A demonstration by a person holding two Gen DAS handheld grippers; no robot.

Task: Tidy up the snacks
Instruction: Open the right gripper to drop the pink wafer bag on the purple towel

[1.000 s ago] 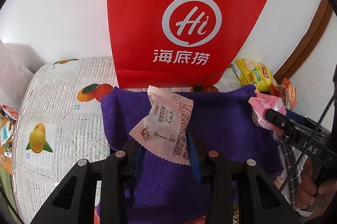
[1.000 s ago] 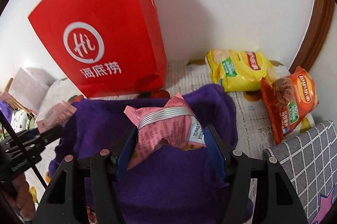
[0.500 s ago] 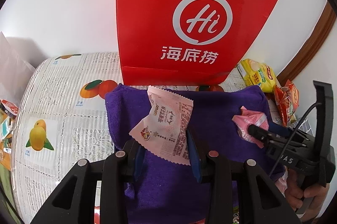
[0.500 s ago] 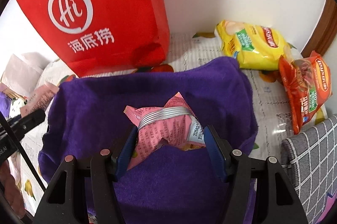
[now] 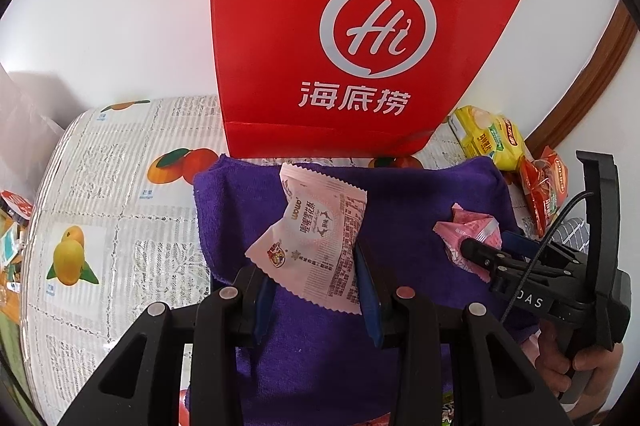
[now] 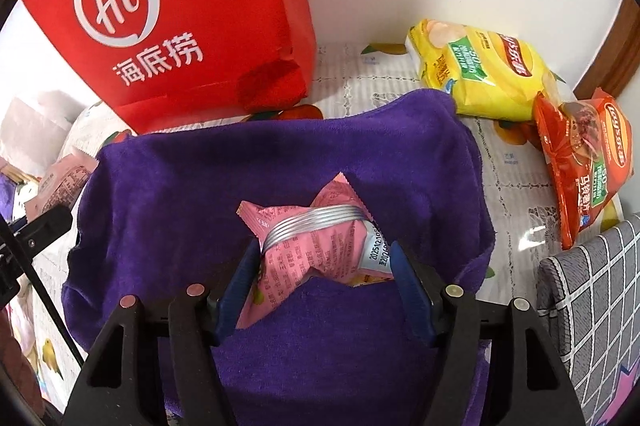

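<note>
My left gripper (image 5: 314,266) is shut on a pale pink snack packet (image 5: 316,232) and holds it over the purple towel (image 5: 400,197). My right gripper (image 6: 322,266) is shut on a darker pink snack packet (image 6: 316,246) with silver stripes, low over the purple towel (image 6: 280,165). The right gripper and its packet (image 5: 470,240) also show at the right in the left wrist view. The left gripper's packet (image 6: 64,179) shows at the left edge in the right wrist view.
A red paper bag (image 5: 360,37) stands against the wall behind the towel. A yellow chip bag (image 6: 480,73) and an orange chip bag (image 6: 584,161) lie at the right. A fruit-print tablecloth (image 5: 100,185) covers the table. A grey checked cushion (image 6: 592,306) is at the right.
My right gripper has moved left and down with its packet, over the towel's middle. My left gripper has drifted slightly, still holding its packet.
</note>
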